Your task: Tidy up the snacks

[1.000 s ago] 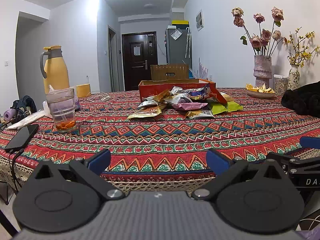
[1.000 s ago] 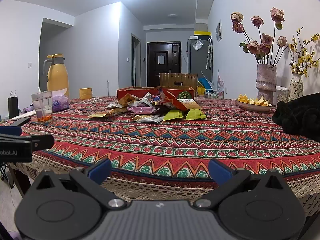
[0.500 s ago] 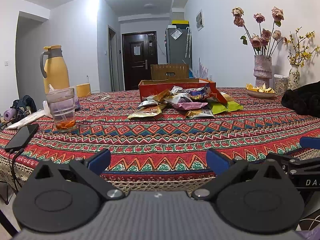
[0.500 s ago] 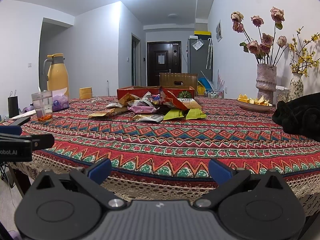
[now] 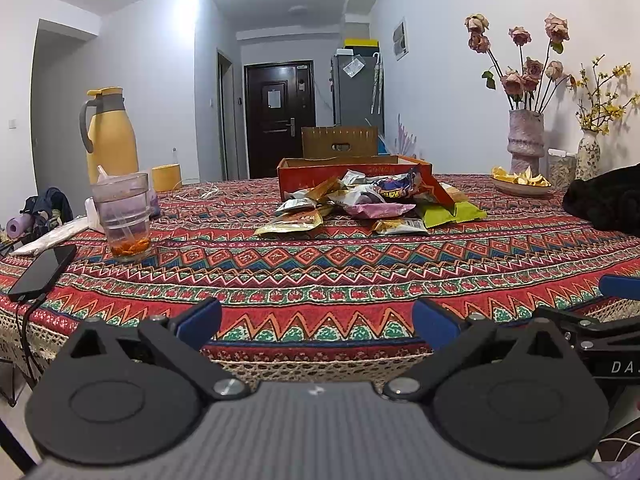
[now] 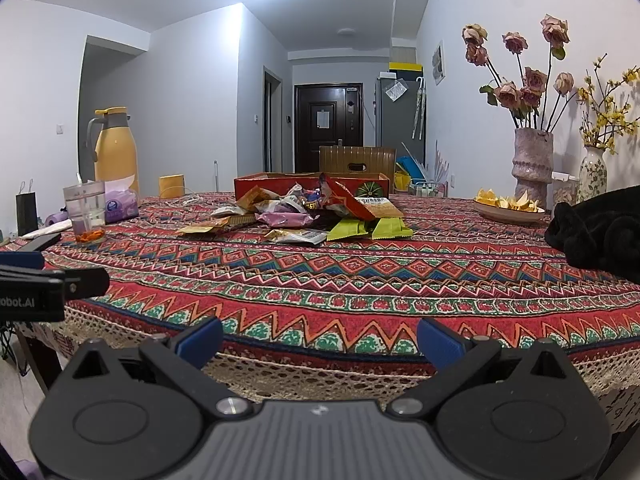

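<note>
A heap of snack packets (image 5: 360,204) (image 6: 296,220) lies mid-table, spilling out of a low red cardboard box (image 5: 304,174) (image 6: 256,184) with a folded-down flap. Green packets (image 5: 452,214) (image 6: 368,228) lie at the heap's right side. My left gripper (image 5: 316,320) hovers open at the table's near edge, far from the heap, with nothing between its blue fingers. My right gripper (image 6: 320,338) is open and empty too, also at the near edge. Each gripper shows at the side of the other's view.
A glass with orange bits (image 5: 122,216), a yellow jug (image 5: 110,134), a yellow cup (image 5: 166,178) and a black phone (image 5: 42,270) stand on the left. Right: a fruit bowl (image 5: 520,182), vases of flowers (image 5: 524,142), black cloth (image 5: 604,200). Patterned tablecloth (image 5: 360,264) lies between.
</note>
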`<action>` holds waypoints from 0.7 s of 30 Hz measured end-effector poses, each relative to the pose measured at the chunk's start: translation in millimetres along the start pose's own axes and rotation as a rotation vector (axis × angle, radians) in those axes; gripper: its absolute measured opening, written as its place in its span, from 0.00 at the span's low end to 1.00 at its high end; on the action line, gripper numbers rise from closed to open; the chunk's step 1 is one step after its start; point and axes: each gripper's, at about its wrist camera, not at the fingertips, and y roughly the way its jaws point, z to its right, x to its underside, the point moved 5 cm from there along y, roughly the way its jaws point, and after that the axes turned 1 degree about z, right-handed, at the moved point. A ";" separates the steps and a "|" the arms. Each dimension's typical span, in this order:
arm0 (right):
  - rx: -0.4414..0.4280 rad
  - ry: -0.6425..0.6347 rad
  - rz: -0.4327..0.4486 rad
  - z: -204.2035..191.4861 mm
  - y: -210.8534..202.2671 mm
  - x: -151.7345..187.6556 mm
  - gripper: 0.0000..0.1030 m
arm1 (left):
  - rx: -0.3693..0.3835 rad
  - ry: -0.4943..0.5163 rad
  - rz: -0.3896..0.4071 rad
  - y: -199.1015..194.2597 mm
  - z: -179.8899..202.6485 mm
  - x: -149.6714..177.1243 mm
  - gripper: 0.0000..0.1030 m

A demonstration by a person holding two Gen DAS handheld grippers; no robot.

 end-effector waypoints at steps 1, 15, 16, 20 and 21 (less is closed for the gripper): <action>-0.001 0.002 0.000 0.2 0.4 -0.3 1.00 | 0.000 0.000 0.000 0.0 0.0 0.0 1.00; -0.003 0.025 0.012 5.3 8.0 -9.7 1.00 | -0.015 0.000 -0.012 11.3 1.3 -6.7 1.00; -0.003 0.026 0.010 5.3 9.0 -9.6 1.00 | -0.018 -0.002 -0.014 12.4 1.1 -7.3 1.00; -0.003 0.031 -0.003 8.1 16.4 -11.6 1.00 | -0.019 -0.007 -0.019 18.0 1.2 -10.9 1.00; -0.003 0.033 -0.004 9.0 18.4 -12.7 1.00 | -0.019 -0.006 -0.021 20.0 1.5 -11.7 1.00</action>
